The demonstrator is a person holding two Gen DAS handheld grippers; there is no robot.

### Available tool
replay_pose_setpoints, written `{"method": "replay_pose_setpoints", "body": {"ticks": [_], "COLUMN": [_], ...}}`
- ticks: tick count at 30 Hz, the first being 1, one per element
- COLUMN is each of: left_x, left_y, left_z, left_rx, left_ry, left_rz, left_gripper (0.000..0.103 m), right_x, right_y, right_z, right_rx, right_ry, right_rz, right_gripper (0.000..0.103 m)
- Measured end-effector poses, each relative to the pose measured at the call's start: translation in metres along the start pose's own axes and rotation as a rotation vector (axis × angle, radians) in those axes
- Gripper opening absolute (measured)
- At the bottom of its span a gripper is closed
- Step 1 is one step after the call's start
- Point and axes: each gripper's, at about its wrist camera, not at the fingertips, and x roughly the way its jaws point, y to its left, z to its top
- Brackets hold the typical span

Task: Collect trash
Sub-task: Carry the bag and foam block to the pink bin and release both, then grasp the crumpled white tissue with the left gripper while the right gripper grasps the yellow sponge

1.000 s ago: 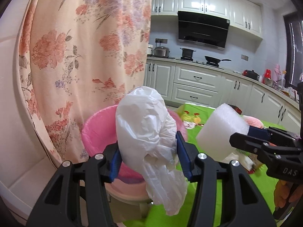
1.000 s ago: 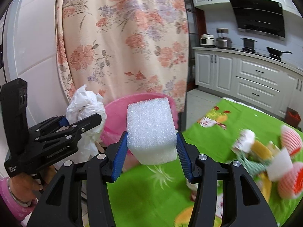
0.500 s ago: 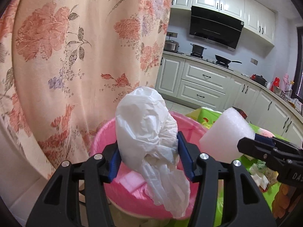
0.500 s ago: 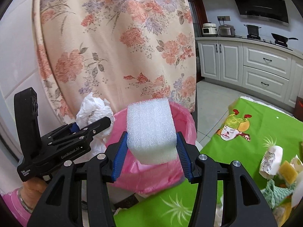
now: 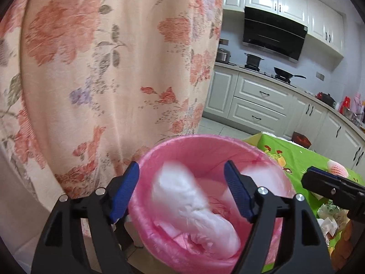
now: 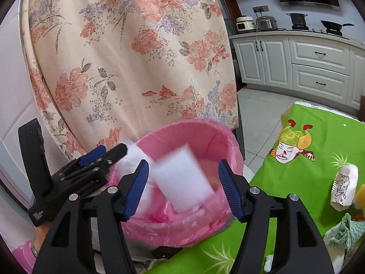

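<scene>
A pink-lined trash bin (image 5: pixel 205 140) stands right in front of both grippers. My left gripper (image 5: pixel 181 191) is over it with its jaws opening. The crumpled white plastic bag (image 5: pixel 194 205) is blurred, free of the pads and dropping into the bin. In the right wrist view, my right gripper (image 6: pixel 182 190) hangs above the same bin (image 6: pixel 194 125), its jaws opening too. The white foam block (image 6: pixel 182 178) falls tilted between the blue pads without touching them. The left gripper (image 6: pixel 109 153) shows at the bin's left rim, and the right gripper (image 5: pixel 319 180) shows at the bin's right.
A floral curtain (image 6: pixel 136 57) hangs close behind the bin. To the right is a table with a green cloth (image 6: pixel 308 182), carrying a paper cup (image 6: pixel 344 185), a green rag (image 6: pixel 342 230) and other scraps. White kitchen cabinets (image 5: pixel 262 105) line the far wall.
Both grippers moved over the pink bin and opened. The white bag left the left pads and the foam block left the right pads; both are dropping into the bin.
</scene>
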Motion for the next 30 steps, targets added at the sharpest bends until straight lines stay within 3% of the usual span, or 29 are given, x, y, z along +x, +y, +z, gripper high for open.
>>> {"method": "replay_pose_setpoints", "body": {"ticks": [11, 17, 21, 30], "left_x": [-0.039, -0.062, -0.073, -0.084], "left_y": [-0.005, -0.030, -0.053, -0.115], "left_z": [-0.017, -0.032, -0.044, -0.086], "left_rx": [-0.012, -0.040, -0.036, 0.001], "left_ry": [-0.051, -0.063, -0.066, -0.006], "left_rz": [0.029, -0.039, -0.084, -0.195], "left_gripper": [0.096, 0.098, 0.098, 0.098], "right_x": [-0.040, -0.069, -0.090, -0.137], "right_y": [-0.006, -0.016, -0.034, -0.076], "right_z": [-0.025, -0.049, -0.068, -0.107], "right_rx": [-0.050, -0.089, -0.064, 0.009], "right_ry": [-0.039, -0.038, -0.042, -0.046], "right_rz": [-0.028, -0.098, -0.136, -0.214], "right_gripper": [0.061, 0.061, 0.067, 0.067]}}
